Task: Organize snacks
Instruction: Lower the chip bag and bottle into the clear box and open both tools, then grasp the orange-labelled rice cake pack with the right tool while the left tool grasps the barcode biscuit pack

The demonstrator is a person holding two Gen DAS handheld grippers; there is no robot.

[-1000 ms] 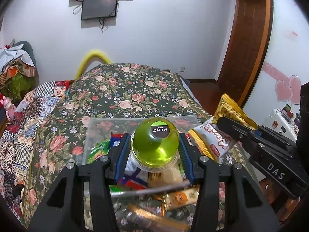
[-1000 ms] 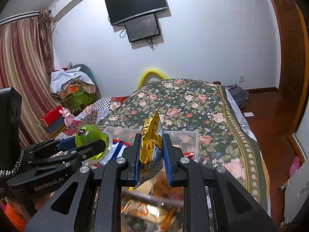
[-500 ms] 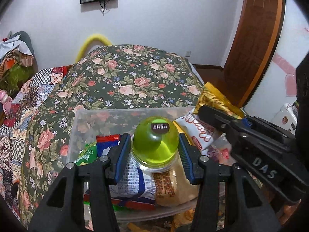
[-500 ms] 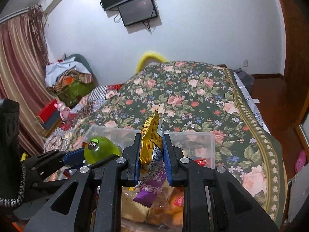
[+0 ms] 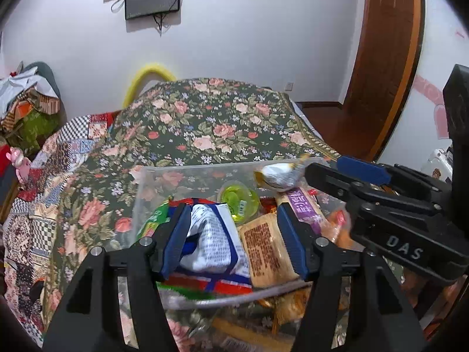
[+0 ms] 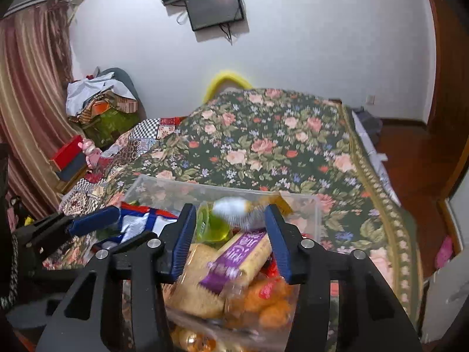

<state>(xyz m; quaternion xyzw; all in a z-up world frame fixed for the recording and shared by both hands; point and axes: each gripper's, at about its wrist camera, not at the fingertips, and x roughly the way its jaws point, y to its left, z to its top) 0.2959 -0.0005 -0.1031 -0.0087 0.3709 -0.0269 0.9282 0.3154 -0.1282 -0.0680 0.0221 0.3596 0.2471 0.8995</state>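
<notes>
A clear plastic bin (image 5: 187, 173) (image 6: 164, 187) full of snack packets sits on the floral bed. The green jelly cup (image 5: 239, 200) (image 6: 211, 226) lies on its side among the packets. The gold and white snack bag (image 5: 280, 176) (image 6: 237, 209) is blurred at the bin's far side, loose. My left gripper (image 5: 233, 236) is open and empty above a white and blue packet (image 5: 211, 240). My right gripper (image 6: 230, 236) is open and empty above a purple biscuit packet (image 6: 237, 258); it also shows in the left wrist view (image 5: 346, 170).
The floral bedspread (image 5: 205, 123) stretches beyond the bin. A patchwork quilt (image 5: 44, 182) lies to the left. A wooden door (image 5: 387, 58) stands to the right. Piled clothes (image 6: 99, 99) and a curtain (image 6: 32, 94) are at the far left.
Both grippers opened. The green jelly cup dropped from the left gripper into the bin, and the gold and white bag left the right gripper and is falling into the bin.
</notes>
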